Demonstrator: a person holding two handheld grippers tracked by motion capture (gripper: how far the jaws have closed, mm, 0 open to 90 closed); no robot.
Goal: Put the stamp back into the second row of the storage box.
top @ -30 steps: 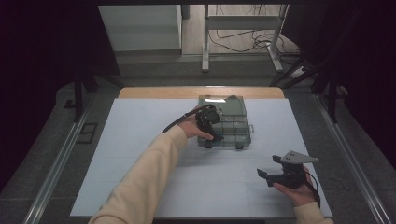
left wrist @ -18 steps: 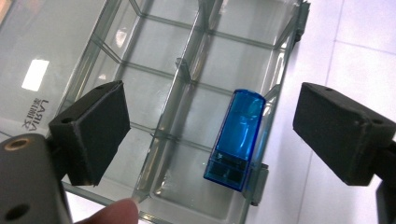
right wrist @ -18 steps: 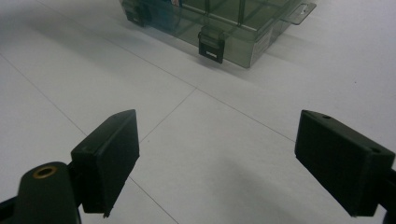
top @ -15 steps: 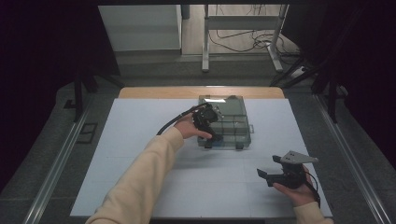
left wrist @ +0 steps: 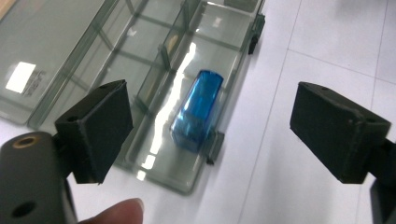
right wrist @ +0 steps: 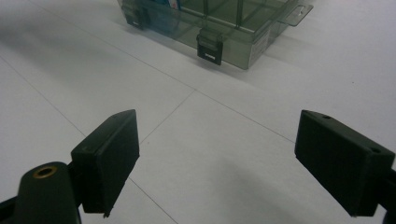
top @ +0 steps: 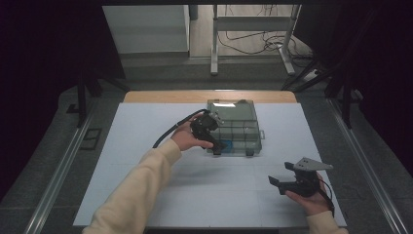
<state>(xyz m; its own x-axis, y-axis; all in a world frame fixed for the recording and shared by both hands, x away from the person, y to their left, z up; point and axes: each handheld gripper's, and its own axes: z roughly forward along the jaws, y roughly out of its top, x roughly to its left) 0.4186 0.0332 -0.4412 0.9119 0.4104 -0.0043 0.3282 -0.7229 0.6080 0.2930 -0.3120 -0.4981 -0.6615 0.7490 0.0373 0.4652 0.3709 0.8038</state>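
High view: a smoky clear compartment box (top: 236,126) sits on the white counter (top: 122,161), toward 12 o'clock of centre. The left gripper (top: 213,140) hovers at the box's 7 o'clock corner; the right gripper (top: 278,181) rests near the counter's 4 o'clock edge, well apart from the box.

Left gripper view: jaws spread wide above the box's near row, where a blue block (left wrist: 197,110) lies in a compartment beside a latch.

Right gripper view: jaws spread wide over bare counter, with the box (right wrist: 224,23) at 12 o'clock.
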